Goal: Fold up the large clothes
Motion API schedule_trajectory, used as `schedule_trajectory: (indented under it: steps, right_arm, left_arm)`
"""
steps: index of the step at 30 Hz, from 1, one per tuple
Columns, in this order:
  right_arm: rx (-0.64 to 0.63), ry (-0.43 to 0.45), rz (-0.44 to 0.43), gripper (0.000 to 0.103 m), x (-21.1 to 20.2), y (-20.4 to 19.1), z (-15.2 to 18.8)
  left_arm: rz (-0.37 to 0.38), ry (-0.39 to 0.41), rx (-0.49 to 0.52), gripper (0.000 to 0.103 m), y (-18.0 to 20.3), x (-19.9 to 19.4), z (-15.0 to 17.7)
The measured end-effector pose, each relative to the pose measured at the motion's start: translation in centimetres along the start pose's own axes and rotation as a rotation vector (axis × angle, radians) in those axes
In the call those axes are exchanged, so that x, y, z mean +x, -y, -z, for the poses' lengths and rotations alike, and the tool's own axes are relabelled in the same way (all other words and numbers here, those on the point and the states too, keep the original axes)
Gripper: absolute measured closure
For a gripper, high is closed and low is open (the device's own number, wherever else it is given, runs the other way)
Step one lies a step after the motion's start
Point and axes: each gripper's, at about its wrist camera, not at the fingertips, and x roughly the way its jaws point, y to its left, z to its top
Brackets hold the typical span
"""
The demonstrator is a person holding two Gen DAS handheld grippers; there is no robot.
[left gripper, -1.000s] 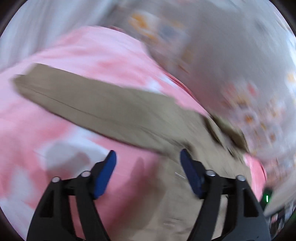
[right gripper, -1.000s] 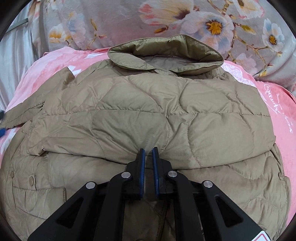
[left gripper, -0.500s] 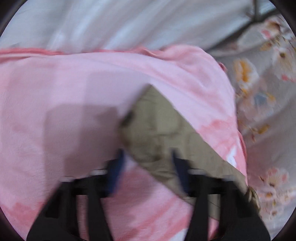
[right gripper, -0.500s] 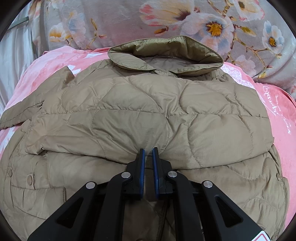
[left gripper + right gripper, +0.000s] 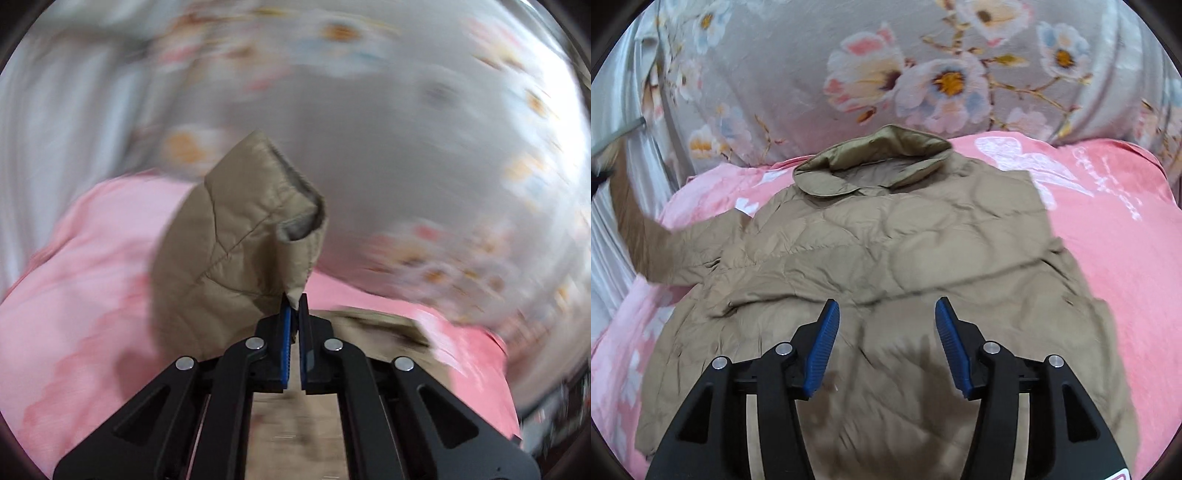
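Jacket (image 5: pixel 886 266), tan and quilted, lies spread on the pink bedspread (image 5: pixel 1115 251), collar toward the floral pillows (image 5: pixel 886 74). My left gripper (image 5: pixel 294 306) pinches its raised sleeve cuff (image 5: pixel 258 221); my right gripper (image 5: pixel 886 314) hovers above it, jaws wide.

1 tan quilted jacket (image 5: pixel 886 258), 1 pink blanket (image 5: pixel 1108 240), 1 floral sheet (image 5: pixel 923 74), 2 grippers: left (image 5: pixel 294 301), right (image 5: pixel 886 314).

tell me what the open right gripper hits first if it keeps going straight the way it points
Most likely the tan quilted jacket spread on the pink blanket: the right gripper points straight at its back panel, nothing between, though depth is unclear.
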Motion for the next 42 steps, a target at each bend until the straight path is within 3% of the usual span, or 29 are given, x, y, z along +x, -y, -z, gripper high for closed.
schedule_trajectory:
  steps: [3, 6, 8, 9, 10, 13, 15, 18, 23, 26, 31, 35, 36, 38, 40, 42]
  right_arm:
    - [0.002, 0.001, 0.013, 0.05, -2.0, 1.6, 1.1]
    - [0.01, 0.002, 0.028, 0.049, -3.6, 3.2, 2.4]
    - [-0.013, 0.002, 0.067, 0.046, -4.3, 4.1, 3.2]
    - [-0.027, 0.002, 0.081, 0.045, -4.4, 4.3, 3.5]
    - [-0.045, -0.001, 0.099, 0.043, -4.5, 4.7, 3.8]
    - [-0.062, -0.023, 0.134, 0.043, -4.5, 6.0, 4.5]
    - [-0.043, -0.032, 0.116, 0.042, -4.6, 6.8, 4.6]
    - [-0.017, -0.031, 0.088, 0.04, -4.5, 7.5, 4.2]
    - [0.043, -0.036, -0.001, 0.04, -3.3, 7.2, 1.7]
    - [0.141, -0.055, -0.118, 0.04, -1.1, 7.1, -0.7]
    - [0.269, -0.099, -0.107, 0.04, 3.5, 7.0, -2.6]
    - [0.344, -0.145, -0.11, 0.041, 6.4, 6.9, -2.7]
    - [0.33, -0.139, -0.102, 0.044, 6.7, 6.6, -2.9]
    - [0.285, -0.145, -0.083, 0.081, 7.0, 5.8, -3.6]
    - [0.263, -0.125, -0.078, 0.099, 6.5, 5.6, -4.5]
    - [0.24, -0.085, -0.086, 0.1, 5.5, 5.6, -6.1]
  left_arm:
    - [0.125, -0.055, 0.099, 0.101, 8.8, 2.2, 1.5]
    - [0.211, -0.15, 0.147, 0.098, 15.9, 5.7, 5.3]
    - [0.231, -0.212, 0.158, 0.078, 18.4, 8.1, 8.1]
    - [0.238, -0.275, 0.165, 0.041, 19.8, 9.9, 10.5]
    - [0.231, -0.315, 0.161, 0.018, 20.7, 11.4, 12.6]
    - [0.242, -0.325, 0.131, 0.018, 20.6, 12.9, 16.7]
    - [0.288, -0.357, 0.075, 0.018, 19.4, 13.3, 18.2]
    - [0.362, -0.355, -0.099, 0.015, 14.8, 12.6, 18.4]
    - [0.283, -0.315, -0.287, 0.014, 5.6, 11.5, 16.5]
    - [0.2, -0.29, -0.446, 0.015, -1.3, 11.4, 16.2]
    - [0.2, -0.261, -0.747, 0.015, -9.2, 11.7, 17.0]
    - [0.217, -0.266, -0.829, 0.015, -11.5, 12.3, 17.2]
    - [0.233, -0.267, -0.843, 0.015, -11.6, 12.6, 17.3]
    - [0.249, -0.267, -0.852, 0.015, -11.3, 13.4, 17.0]
    - [0.251, -0.276, -0.877, 0.015, -11.1, 14.3, 16.9]
    - [0.257, -0.28, -0.899, 0.015, -11.3, 14.6, 16.8]
